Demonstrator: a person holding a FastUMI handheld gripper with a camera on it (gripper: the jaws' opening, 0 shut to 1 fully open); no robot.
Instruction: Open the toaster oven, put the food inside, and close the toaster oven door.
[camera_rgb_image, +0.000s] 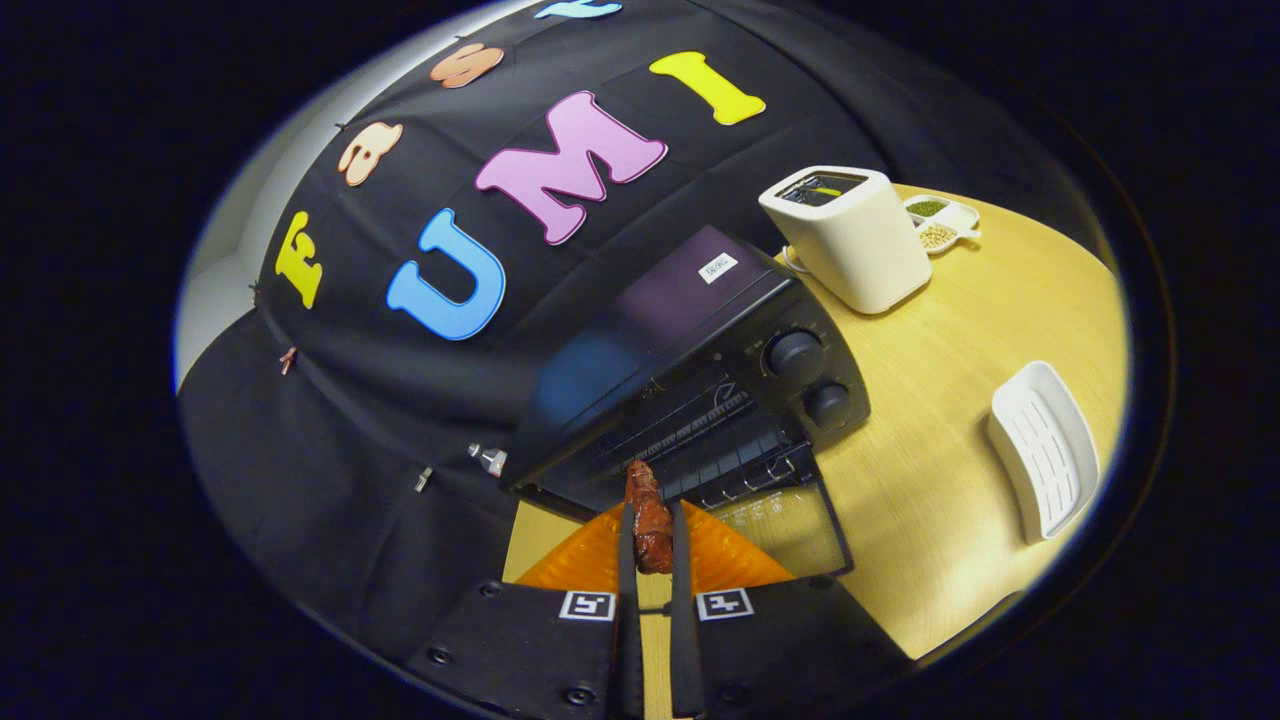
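Reddish-brown food (650, 520) clamped in tongs (652, 560), black toaster oven (700, 380) door open, top label unreadable

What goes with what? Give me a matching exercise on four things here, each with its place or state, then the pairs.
Things:
1. toaster oven
2. food
3. white appliance
4. white tray

Place or state:
A. lying on the table, apart, beside the oven's knob end
B. door open
C. standing beyond the oven, by a small dish
D. clamped between the fingers of the hand-held gripper

Pairs: 1-B, 2-D, 3-C, 4-A
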